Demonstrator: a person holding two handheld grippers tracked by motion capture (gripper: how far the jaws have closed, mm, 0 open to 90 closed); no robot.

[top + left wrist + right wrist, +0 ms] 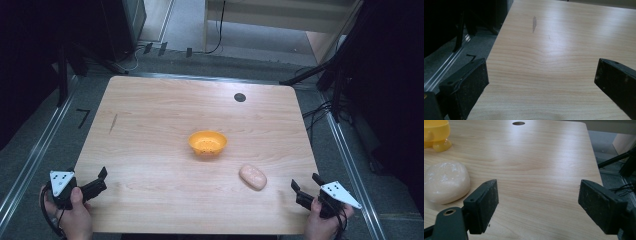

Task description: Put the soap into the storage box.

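Note:
An orange bowl (pixel 207 142) stands near the middle of the wooden table (pixel 165 110); the right gripper view catches it at the top left corner (pixel 435 131). A pale pink bun-shaped lump (pixel 252 176) lies to its right and nearer to me, and it sits left of the jaws in the right gripper view (pixel 445 181). My left gripper (pixel 102 181) is held at the table's near left corner, open, with bare wood between its jaws (pixel 541 75). My right gripper (pixel 306 184) is at the near right edge, open and empty (pixel 537 200), the lump a short way to its left.
A dark round hole (pixel 240 97) marks the table's far right part, also seen in the right gripper view (pixel 518 123). A dark streak (pixel 113 123) sits on the far left of the top. Metal rails, stands and cables line the floor on both sides.

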